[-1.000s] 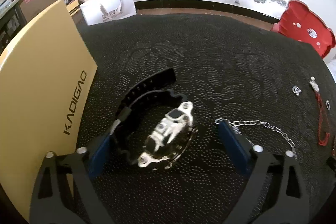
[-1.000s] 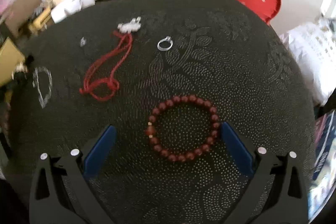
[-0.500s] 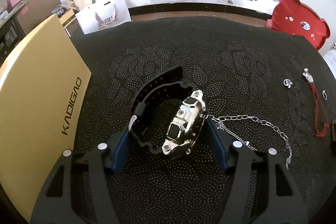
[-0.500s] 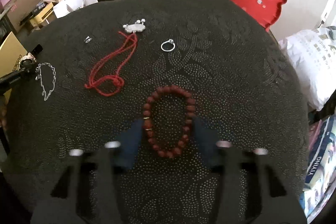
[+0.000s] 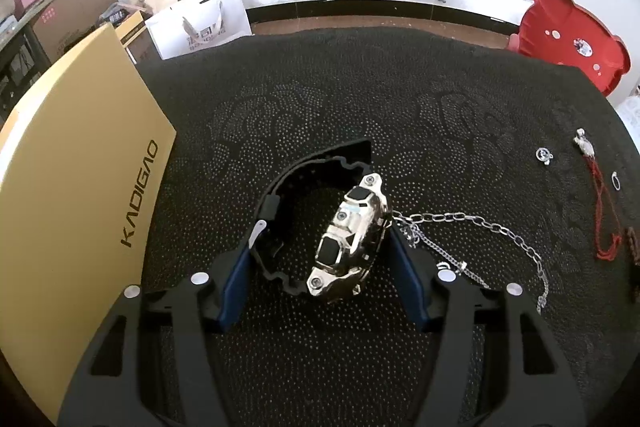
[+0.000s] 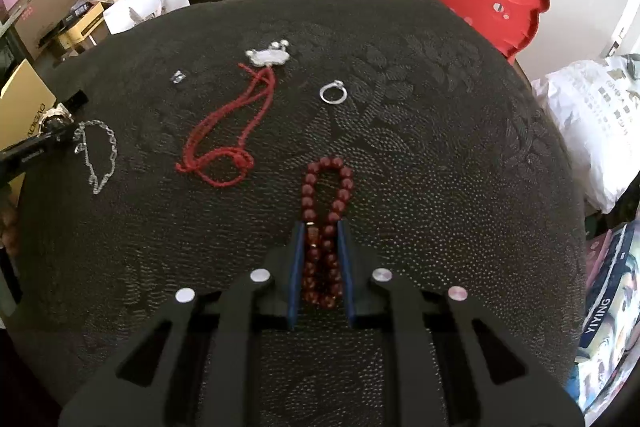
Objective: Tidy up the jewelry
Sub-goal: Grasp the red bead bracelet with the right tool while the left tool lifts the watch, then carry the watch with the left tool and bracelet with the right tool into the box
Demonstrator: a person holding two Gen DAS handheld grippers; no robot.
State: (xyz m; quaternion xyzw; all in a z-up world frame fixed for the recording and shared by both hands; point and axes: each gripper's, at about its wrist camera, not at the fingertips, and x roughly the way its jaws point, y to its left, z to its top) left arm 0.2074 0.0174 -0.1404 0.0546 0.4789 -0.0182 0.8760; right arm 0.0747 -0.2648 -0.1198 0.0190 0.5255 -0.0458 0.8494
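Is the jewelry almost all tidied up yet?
Not yet; nothing looks put away. The right gripper has pinched the red bead bracelet, and the left gripper is closed on the watch. The silver chain, red cord necklace and ring lie loose on the cloth.

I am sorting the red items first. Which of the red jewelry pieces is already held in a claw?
The dark red bead bracelet, pinched into a narrow loop by the right claw. The red cord necklace lies loose on the cloth, untouched.
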